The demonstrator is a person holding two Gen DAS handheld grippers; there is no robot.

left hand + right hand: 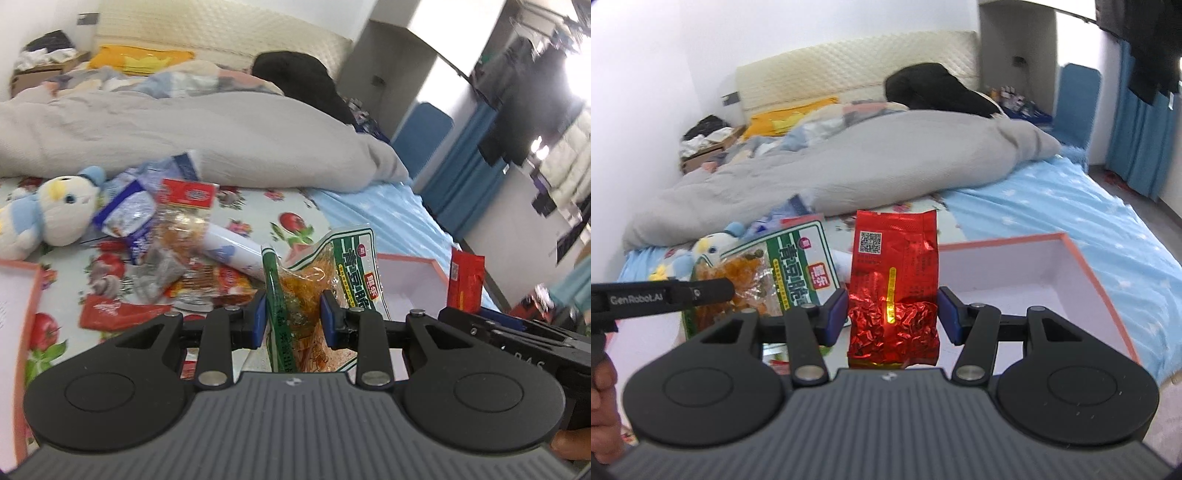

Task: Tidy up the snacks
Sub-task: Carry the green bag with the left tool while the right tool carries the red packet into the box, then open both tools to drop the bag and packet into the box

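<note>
My left gripper (293, 319) is shut on a green-and-clear snack bag (332, 280) with orange pieces inside, held above the bed. The same bag (768, 277) shows at the left of the right wrist view. My right gripper (893, 314) is shut on a red foil packet (894, 291), held upright over the near edge of a pink-rimmed white box (1082, 258). The packet (465, 282) and the box (413, 273) also show at the right of the left wrist view. A pile of snack packets (173, 240) lies on the fruit-print sheet.
A blue-and-white plush toy (55, 210) lies left of the pile. A second pink-rimmed box (22, 295) sits at the far left. A grey duvet (184, 136) is heaped across the bed behind, with a black garment (934, 88) near the headboard.
</note>
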